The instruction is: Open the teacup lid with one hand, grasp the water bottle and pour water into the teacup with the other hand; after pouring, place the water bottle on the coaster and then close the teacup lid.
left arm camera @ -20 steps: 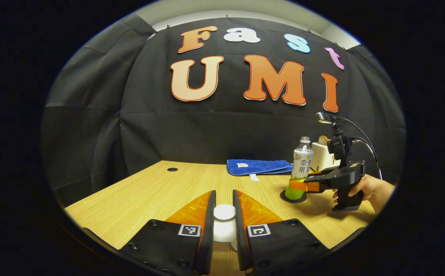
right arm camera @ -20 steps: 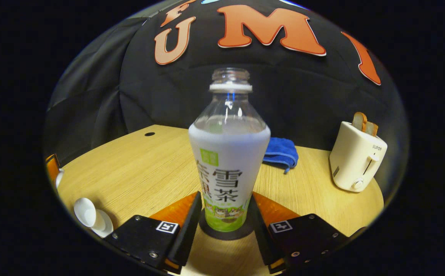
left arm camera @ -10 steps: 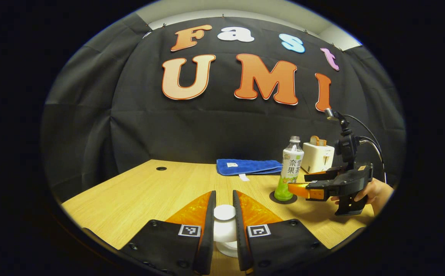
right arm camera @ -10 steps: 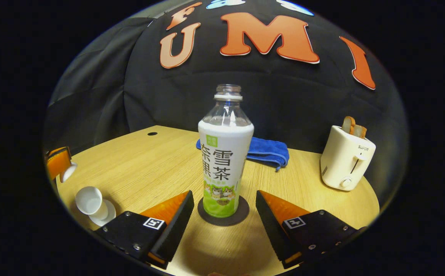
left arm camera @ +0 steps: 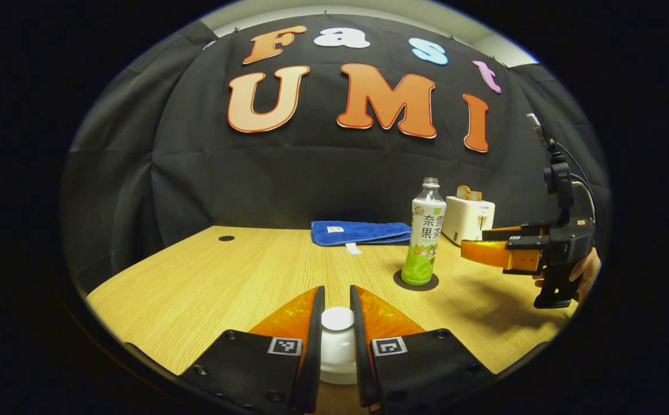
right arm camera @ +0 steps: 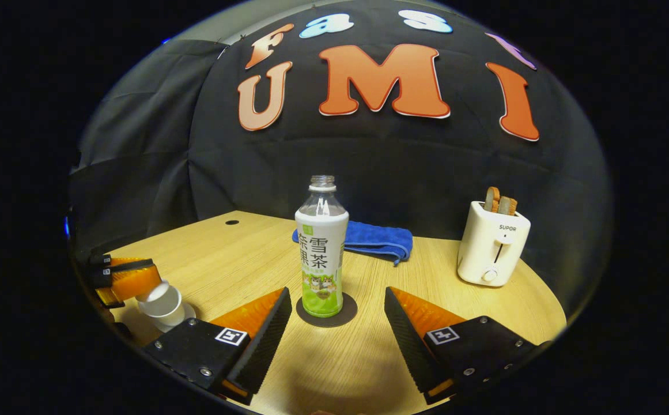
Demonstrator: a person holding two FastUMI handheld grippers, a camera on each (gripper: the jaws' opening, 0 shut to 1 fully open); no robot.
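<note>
Left hand-held gripper (left arm camera: 337, 323): we see it clamped on the teacup lid (left arm camera: 337, 318).
Right hand-held gripper (right arm camera: 337, 323): we see it spread wide.
Water bottle (right arm camera: 321, 248): upright on the coaster (right arm camera: 347, 311).

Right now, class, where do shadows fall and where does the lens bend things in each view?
Left gripper view: the right gripper casts a soft shadow on the table, whose edge bows. Right gripper view: a shadow lies between the fingers, and the bottle looks sharp.

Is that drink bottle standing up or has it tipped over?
Standing upright. In the right gripper view the water bottle sits on the dark round coaster, neck straight up and uncapped, with the open right gripper apart from it.
</note>
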